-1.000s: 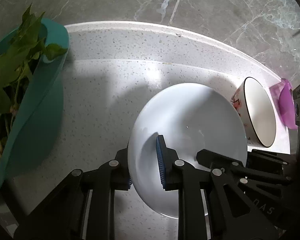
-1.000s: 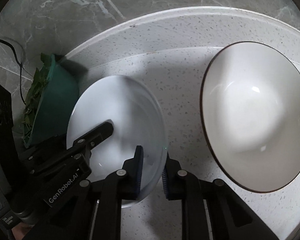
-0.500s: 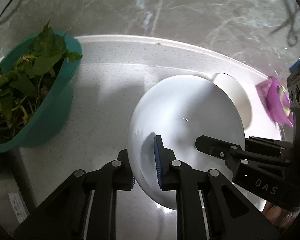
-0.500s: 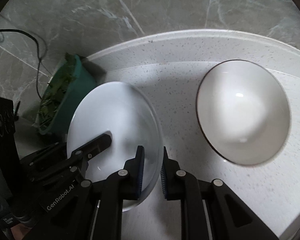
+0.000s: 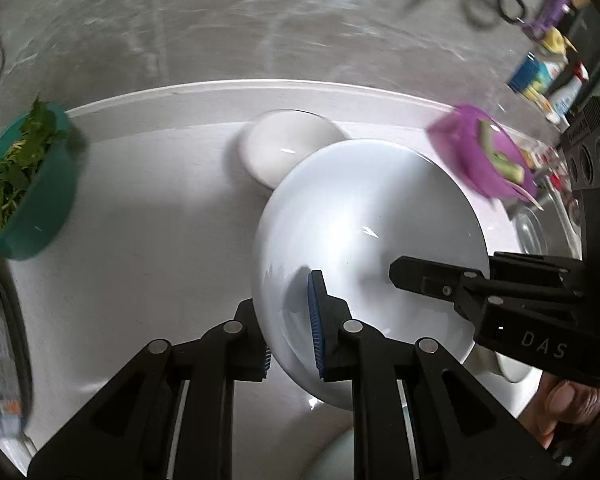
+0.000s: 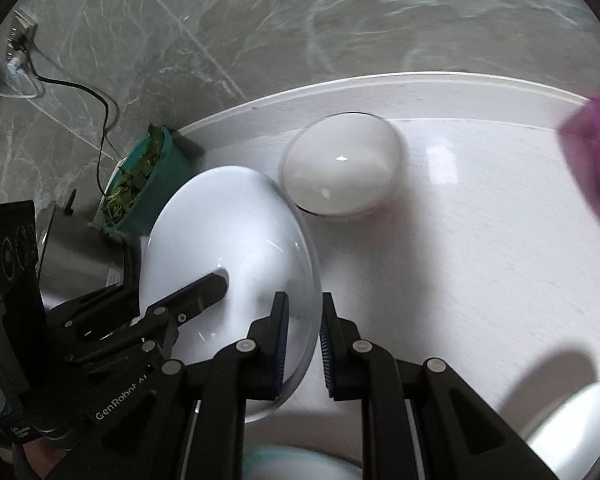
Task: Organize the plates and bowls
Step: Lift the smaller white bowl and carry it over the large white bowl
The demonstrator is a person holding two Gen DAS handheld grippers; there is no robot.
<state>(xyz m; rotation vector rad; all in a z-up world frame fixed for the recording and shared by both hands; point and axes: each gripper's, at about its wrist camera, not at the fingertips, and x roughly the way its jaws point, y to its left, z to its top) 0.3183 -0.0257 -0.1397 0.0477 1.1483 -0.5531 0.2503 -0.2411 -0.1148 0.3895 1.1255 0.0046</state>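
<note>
A large white bowl [image 5: 364, 216] is held in the air above the white speckled counter by both grippers. My left gripper [image 5: 290, 320] is shut on its left rim, one finger inside and one outside. My right gripper [image 6: 304, 340] is shut on its right rim [image 6: 308, 280] the same way; the bowl also shows in the right wrist view [image 6: 224, 240]. A second white bowl with a dark rim [image 5: 288, 148] stands on the counter behind it, near the back wall, also in the right wrist view [image 6: 340, 168].
A teal basin of green leaves [image 5: 24, 192] stands at the left, also in the right wrist view [image 6: 140, 176]. A purple bowl with cut vegetables [image 5: 484, 152] is at the right. A metal pot [image 6: 72, 248] sits near the basin. Pale dishes [image 6: 572, 428] lie at the near edge.
Both grippers have lifted the large white bowl up and back from the counter. The dark-rimmed bowl and the teal basin now look smaller and farther away.
</note>
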